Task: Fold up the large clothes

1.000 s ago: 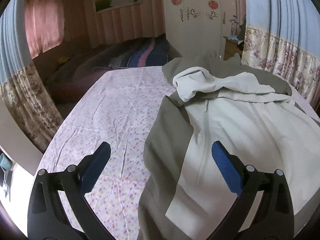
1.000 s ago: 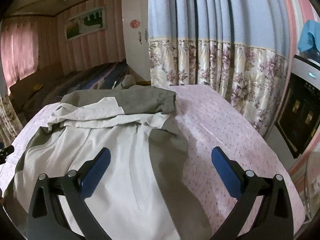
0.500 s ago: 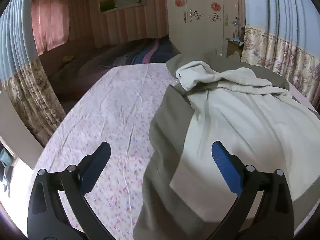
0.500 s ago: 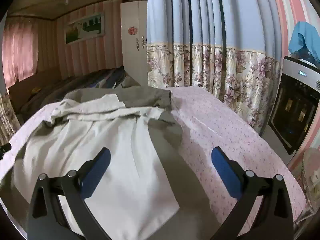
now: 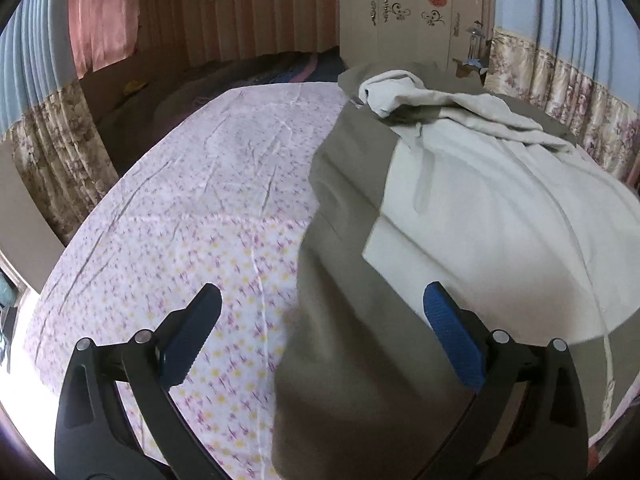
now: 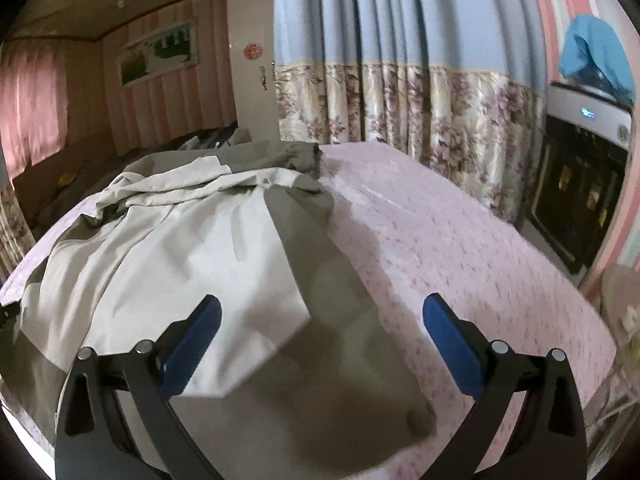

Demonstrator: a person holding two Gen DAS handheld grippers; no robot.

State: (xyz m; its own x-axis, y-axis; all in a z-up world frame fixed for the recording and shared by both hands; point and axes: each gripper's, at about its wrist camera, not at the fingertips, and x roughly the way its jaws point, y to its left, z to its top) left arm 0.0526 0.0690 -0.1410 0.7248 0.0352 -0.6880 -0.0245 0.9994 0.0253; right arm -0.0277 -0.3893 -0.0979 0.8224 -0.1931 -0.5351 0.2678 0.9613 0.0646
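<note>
A large grey-green and cream jacket [image 5: 460,208] lies spread on a pink floral bedsheet [image 5: 192,208], its top bunched at the far end. My left gripper [image 5: 320,320] is open and empty, just above the jacket's near left olive edge. In the right wrist view the jacket [image 6: 192,248] fills the left and middle. My right gripper [image 6: 318,328] is open and empty, low over its near right olive panel [image 6: 340,360].
Floral and blue curtains [image 6: 420,80] hang to the right of the bed. A dark appliance [image 6: 580,184] stands at the far right. A white wardrobe [image 5: 416,12] and a second, dark bed [image 5: 240,76] are behind. The bedsheet [image 6: 460,240] lies bare to the right of the jacket.
Both grippers have moved down and closer to the near end of the jacket, which now looks larger. Both stay open. The jacket has not moved.
</note>
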